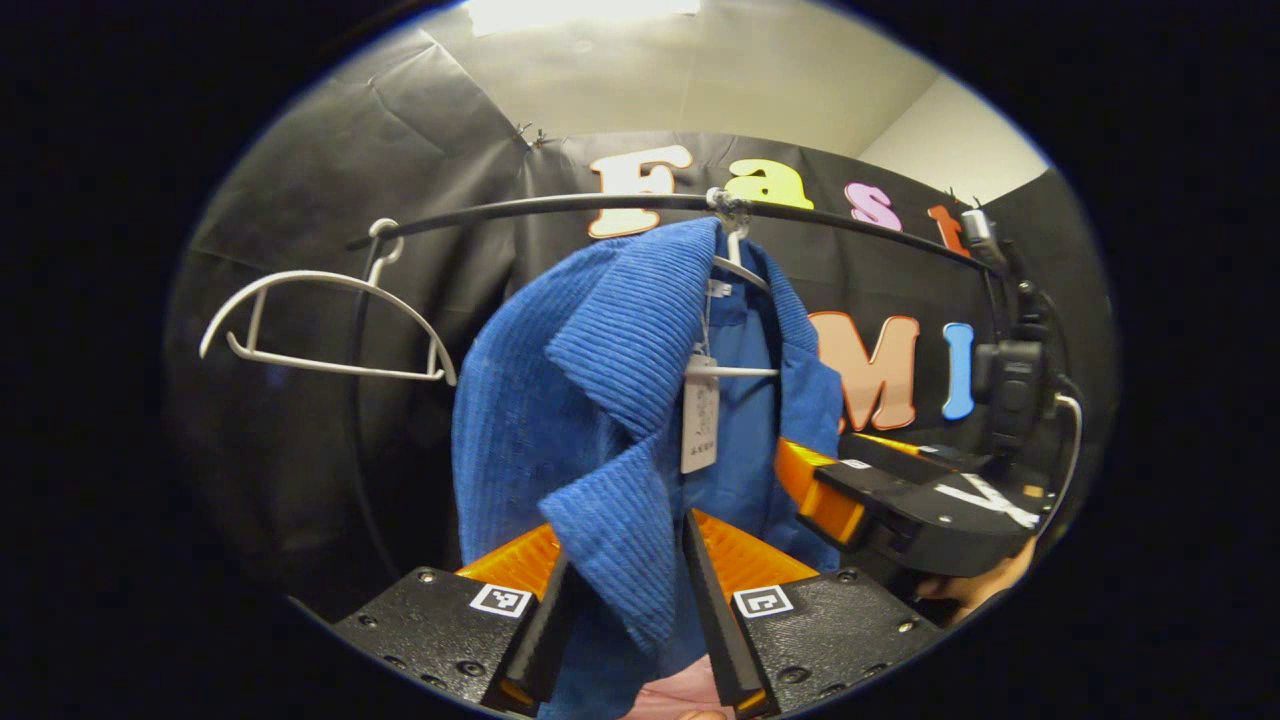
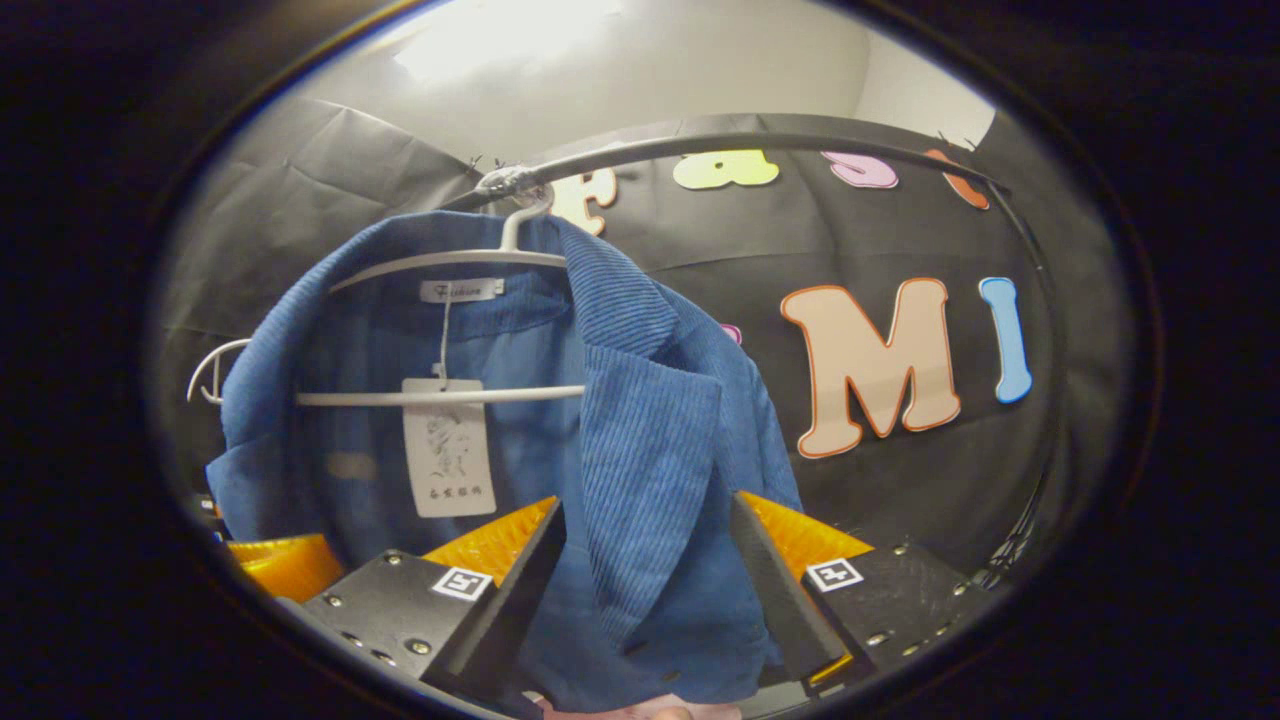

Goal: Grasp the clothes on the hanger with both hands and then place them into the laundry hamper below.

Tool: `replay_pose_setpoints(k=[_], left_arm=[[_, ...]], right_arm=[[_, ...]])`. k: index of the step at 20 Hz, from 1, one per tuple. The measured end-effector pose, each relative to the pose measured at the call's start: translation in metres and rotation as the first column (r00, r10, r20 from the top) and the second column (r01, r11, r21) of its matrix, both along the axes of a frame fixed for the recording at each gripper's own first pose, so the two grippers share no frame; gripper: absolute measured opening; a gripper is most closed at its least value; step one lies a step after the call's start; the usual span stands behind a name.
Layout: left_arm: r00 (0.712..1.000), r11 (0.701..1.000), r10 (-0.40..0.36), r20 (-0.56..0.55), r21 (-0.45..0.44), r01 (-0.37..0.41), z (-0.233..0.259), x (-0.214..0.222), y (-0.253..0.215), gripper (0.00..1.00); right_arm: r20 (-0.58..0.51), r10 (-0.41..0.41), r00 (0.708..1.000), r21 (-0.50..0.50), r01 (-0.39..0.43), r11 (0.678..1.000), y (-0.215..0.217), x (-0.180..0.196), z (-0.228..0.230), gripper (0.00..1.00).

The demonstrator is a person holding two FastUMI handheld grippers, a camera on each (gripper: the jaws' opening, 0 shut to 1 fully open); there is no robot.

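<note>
A blue corduroy jacket hangs on a white hanger from a black rail, with a paper tag dangling inside. My left gripper stands with its jaws on either side of the jacket's left lapel, close to the cloth, which is not visibly squeezed. My right gripper is open, with the other lapel hanging loose between its wide-set fingers. In the left gripper view the right gripper sits at the jacket's right edge.
An empty white hanger hangs on the rail to the left of the jacket. A black device with cables is mounted at the rail's right end. Something pink lies below the jacket.
</note>
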State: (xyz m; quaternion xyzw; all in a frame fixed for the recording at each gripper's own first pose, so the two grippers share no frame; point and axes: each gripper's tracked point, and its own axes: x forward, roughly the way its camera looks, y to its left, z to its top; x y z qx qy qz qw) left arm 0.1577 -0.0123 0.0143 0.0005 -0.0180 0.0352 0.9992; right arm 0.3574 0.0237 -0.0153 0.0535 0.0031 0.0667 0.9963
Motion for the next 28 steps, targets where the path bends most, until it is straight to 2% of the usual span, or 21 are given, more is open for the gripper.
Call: replay_pose_setpoints(k=[2, 4, 7, 8, 9, 10, 11, 12, 13, 14, 15, 17, 19, 24, 25, 28], left_arm=[[1.0, 1.0, -0.009, 0.008, 0.008, 0.009, 0.001, 0.006, 0.003, 0.53], [0.999, 1.0, -0.01, 0.033, -0.005, 0.01, 0.005, 0.011, 0.008, 0.42], [1.0, 0.999, -0.005, 0.016, -0.045, 0.005, 0.0, 0.022, 0.013, 0.26], [1.0, 0.999, -0.005, 0.008, -0.045, 0.005, 0.0, 0.024, 0.013, 0.13], [0.999, 0.998, -0.036, 0.003, -0.046, 0.037, 0.005, 0.023, 0.007, 0.18], [0.998, 0.997, -0.067, 0.004, -0.042, 0.067, 0.005, 0.023, 0.001, 0.11], [0.996, 0.995, -0.093, -0.009, -0.022, 0.093, 0.007, 0.019, -0.005, 0.04], [0.992, 0.993, -0.12, -0.036, -0.005, 0.12, 0.004, 0.011, -0.006, 0.02], [0.987, 0.988, -0.155, -0.046, -0.016, 0.154, 0.006, 0.002, -0.006, 0.01], [0.981, 0.982, -0.186, -0.054, -0.04, 0.184, 0.008, -0.009, -0.006, 0.01], [0.979, 0.979, -0.198, -0.053, -0.066, 0.195, 0.013, -0.019, -0.002, 0.01], [0.977, 0.973, -0.211, -0.019, -0.097, 0.208, 0.031, -0.037, 0.011, 0.01], [0.962, 0.956, -0.274, -0.012, -0.117, 0.27, 0.045, -0.053, 0.007, 0.02], [0.933, 0.931, -0.36, -0.009, -0.064, 0.359, 0.074, -0.08, 0.023, 0.02], [0.933, 0.933, -0.359, -0.031, -0.046, 0.357, 0.077, -0.081, 0.032, 0.02], [0.924, 0.927, -0.376, -0.069, -0.004, 0.376, 0.091, -0.083, 0.05, 0.04]], right_arm=[[0.009, -0.005, 1.0, 0.022, 0.005, 1.0, 0.0, 0.016, 0.002, 0.98], [0.044, -0.012, 0.999, 0.044, 0.01, 0.999, 0.001, 0.022, 0.008, 0.98], [0.041, -0.02, 0.999, 0.006, 0.02, 1.0, 0.009, 0.029, 0.002, 0.98], [0.01, -0.036, 0.999, 0.014, 0.035, 0.999, 0.007, 0.035, -0.003, 1.0], [-0.019, -0.066, 0.998, 0.027, 0.067, 0.997, -0.001, 0.04, -0.007, 1.0], [-0.072, -0.092, 0.993, 0.062, 0.096, 0.993, -0.006, 0.04, -0.014, 0.98], [-0.099, -0.063, 0.993, 0.105, 0.074, 0.992, 0.001, 0.045, -0.016, 0.92], [-0.122, -0.071, 0.99, 0.134, 0.087, 0.987, -0.006, 0.046, -0.012, 0.63], [-0.119, -0.092, 0.989, 0.142, 0.109, 0.984, -0.014, 0.041, -0.005, 0.35], [-0.103, -0.081, 0.991, 0.14, 0.095, 0.985, -0.013, 0.038, 0.001, 0.06], [-0.089, -0.086, 0.992, 0.128, 0.097, 0.987, -0.016, 0.031, 0.006, 0.02], [-0.083, -0.109, 0.991, 0.085, 0.116, 0.99, -0.02, 0.015, 0.011, 0.02], [-0.078, -0.11, 0.991, 0.056, 0.114, 0.992, -0.017, 0.0, 0.018, 0.0], [-0.038, -0.183, 0.982, -0.009, 0.182, 0.983, -0.041, -0.016, 0.046, 0.02], [-0.033, -0.185, 0.982, -0.02, 0.184, 0.983, -0.042, -0.02, 0.051, 0.0], [-0.043, -0.191, 0.981, -0.027, 0.19, 0.982, -0.047, -0.022, 0.056, 0.02]])
